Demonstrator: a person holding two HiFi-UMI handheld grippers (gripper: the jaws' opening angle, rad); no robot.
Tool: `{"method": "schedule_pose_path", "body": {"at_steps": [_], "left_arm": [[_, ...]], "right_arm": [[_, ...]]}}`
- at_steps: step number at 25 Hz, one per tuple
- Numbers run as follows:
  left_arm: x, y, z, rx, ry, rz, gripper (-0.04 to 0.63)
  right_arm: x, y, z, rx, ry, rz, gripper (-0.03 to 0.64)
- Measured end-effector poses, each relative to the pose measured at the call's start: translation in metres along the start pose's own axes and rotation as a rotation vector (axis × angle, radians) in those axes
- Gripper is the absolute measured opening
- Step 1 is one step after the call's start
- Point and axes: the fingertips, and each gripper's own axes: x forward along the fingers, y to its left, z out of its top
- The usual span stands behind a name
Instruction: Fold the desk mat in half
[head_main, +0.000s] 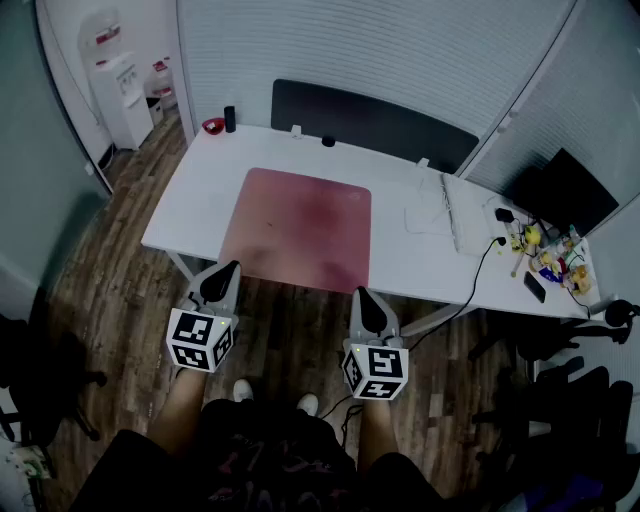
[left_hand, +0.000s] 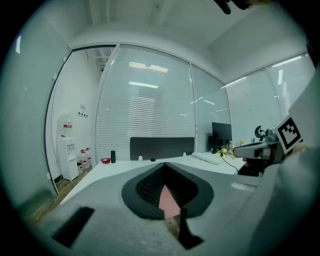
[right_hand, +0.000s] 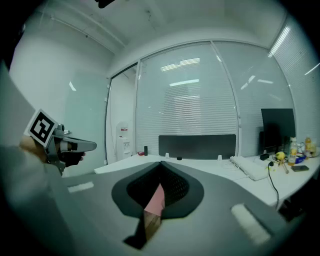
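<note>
A pink desk mat (head_main: 300, 225) lies flat and unfolded on the white desk (head_main: 190, 200), reaching to the near edge. My left gripper (head_main: 228, 268) hovers just in front of the mat's near left corner, shut and holding nothing. My right gripper (head_main: 362, 295) hangs off the near right corner, a little short of the desk edge, also shut and holding nothing. In the left gripper view the jaws of the left gripper (left_hand: 164, 165) meet at the tip, with a sliver of the pink mat (left_hand: 169, 202) showing below. The right gripper view shows the right gripper (right_hand: 161, 164) the same way, over the mat (right_hand: 156, 200).
A white keyboard (head_main: 452, 215) and a pad lie right of the mat, with a cable (head_main: 480, 270) and small clutter (head_main: 545, 255) beyond. A dark monitor (head_main: 570, 190) stands far right. A red bowl (head_main: 213, 126) and a black cylinder (head_main: 229, 118) sit at the back left. A dark partition (head_main: 370, 120) lines the rear edge.
</note>
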Motion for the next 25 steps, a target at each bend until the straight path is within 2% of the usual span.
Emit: {"method": "schedule_pose_path", "body": {"at_steps": [13, 21, 25], "left_arm": [[-0.013, 0.013, -0.01, -0.003, 0.015, 0.003, -0.003], [-0.017, 0.024, -0.014, -0.015, 0.015, -0.015, -0.003], [-0.017, 0.035, -0.016, -0.022, 0.013, -0.035, -0.002]], "right_arm": [[0.0, 0.021, -0.002, -0.03, 0.004, 0.027, -0.006], [-0.001, 0.027, -0.003, -0.05, 0.009, -0.005, -0.006], [0.0, 0.028, -0.003, -0.02, 0.012, -0.053, -0.005]]}}
